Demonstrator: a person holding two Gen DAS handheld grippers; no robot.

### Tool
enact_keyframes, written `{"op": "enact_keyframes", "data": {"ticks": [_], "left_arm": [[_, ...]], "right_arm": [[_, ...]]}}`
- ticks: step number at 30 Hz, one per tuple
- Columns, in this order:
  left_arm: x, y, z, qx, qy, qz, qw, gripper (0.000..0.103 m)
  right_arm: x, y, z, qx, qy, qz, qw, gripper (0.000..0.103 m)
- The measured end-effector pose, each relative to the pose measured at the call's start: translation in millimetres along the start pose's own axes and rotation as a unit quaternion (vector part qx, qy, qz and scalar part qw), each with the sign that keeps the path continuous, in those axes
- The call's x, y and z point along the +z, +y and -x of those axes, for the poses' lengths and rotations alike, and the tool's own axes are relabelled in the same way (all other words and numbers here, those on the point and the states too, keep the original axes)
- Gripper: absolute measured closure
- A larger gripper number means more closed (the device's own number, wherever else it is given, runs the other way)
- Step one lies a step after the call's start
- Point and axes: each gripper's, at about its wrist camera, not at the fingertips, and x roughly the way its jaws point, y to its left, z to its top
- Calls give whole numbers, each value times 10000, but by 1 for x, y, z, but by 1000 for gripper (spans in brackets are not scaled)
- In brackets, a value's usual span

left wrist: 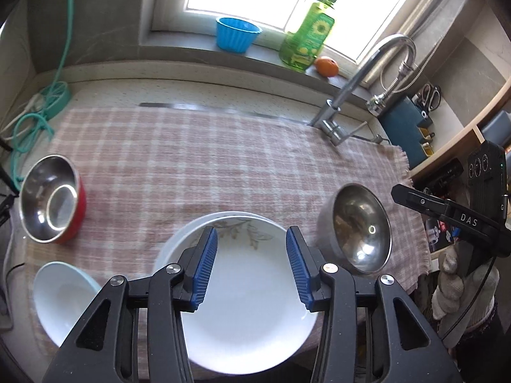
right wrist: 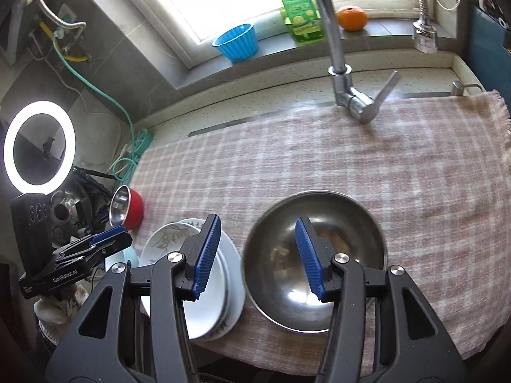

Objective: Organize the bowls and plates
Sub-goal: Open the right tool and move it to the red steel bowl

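Steel and white china are what I have to sort on this checked cloth (left wrist: 198,159) laid over the desk. My left hand-held gripper (left wrist: 252,266) hangs over the stacked white plates (left wrist: 249,312), its blue pads parted about halfway with nothing between them. My right hand-held gripper (right wrist: 258,257) is likewise half open and empty, poised over the near-left rim of the steel bowl (right wrist: 319,255), which sits just right of the plate stack.

From the left wrist view, the red-sided bowl (left wrist: 51,204) lies at ten o'clock from the plates, well apart, a small white bowl (left wrist: 60,296) sits at eight o'clock near the desk edge, and the steel bowl is at two o'clock, close beside the stack.

I judge the plates to be gathered and the bowls still scattered, so the next step is nesting bowls. To do it well I would bring the right pads down astride the steel bowl's rim, one pad inside and one outside, and close firmly, since polished steel is slippery and the wall curves away. Lift it level and clear of the plate stack's edge before travelling. The left side should take the small white bowl by its rim and keep away from the desk edge, where a nudge could tip it off.
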Motion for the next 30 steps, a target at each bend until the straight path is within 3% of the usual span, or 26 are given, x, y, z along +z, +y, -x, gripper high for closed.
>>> {"op": "enact_keyframes", "data": {"ticks": [7, 16, 23, 30], "left_arm": [[2, 77, 35, 434, -317, 691, 9962, 60], [0, 168, 57, 996, -576, 1505, 9819, 60], [-1, 214, 46, 1057, -445, 1910, 9749, 63], [4, 236, 31, 949, -288, 2201, 9704, 63]], "right_arm": [[16, 70, -28, 432, 189, 540, 9974, 52], [27, 162, -91, 802, 623, 1185, 9878, 52], [29, 213, -157, 1129, 1182, 1250, 9786, 52], [26, 244, -217, 1151, 1647, 1216, 9720, 52]]}}
